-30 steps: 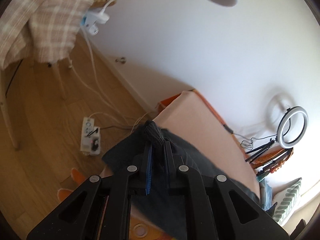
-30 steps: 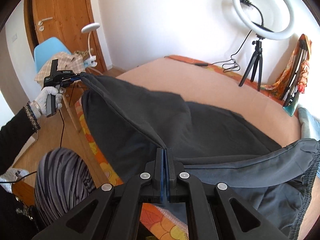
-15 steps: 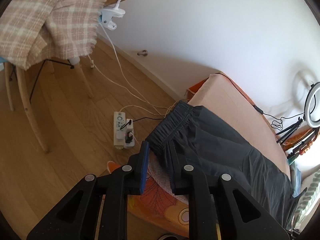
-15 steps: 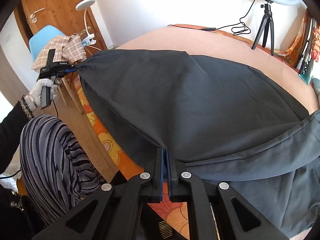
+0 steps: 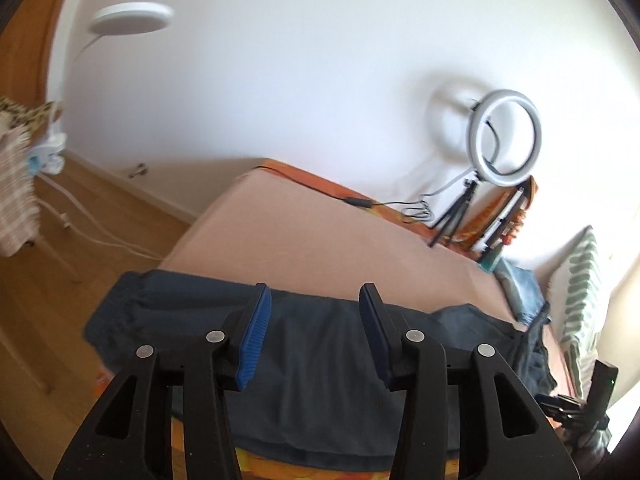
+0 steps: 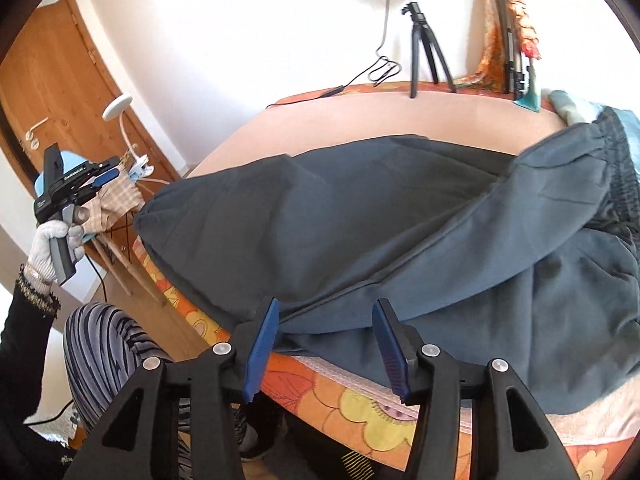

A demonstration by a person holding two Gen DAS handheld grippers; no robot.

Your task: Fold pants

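The pants (image 6: 360, 216) lie lengthwise on the bed (image 6: 400, 116), one leg laid over the other — the first fold appears done. Left tool (image 5: 314, 334) and right tool (image 6: 324, 352) are opening, gripping nothing; cross folds remain.

both wrist cams overlook bed (image 5: 320, 232), pants (image 6: 360, 216)

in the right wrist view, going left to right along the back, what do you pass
door → white lamp → ring light tripod → orange cloth
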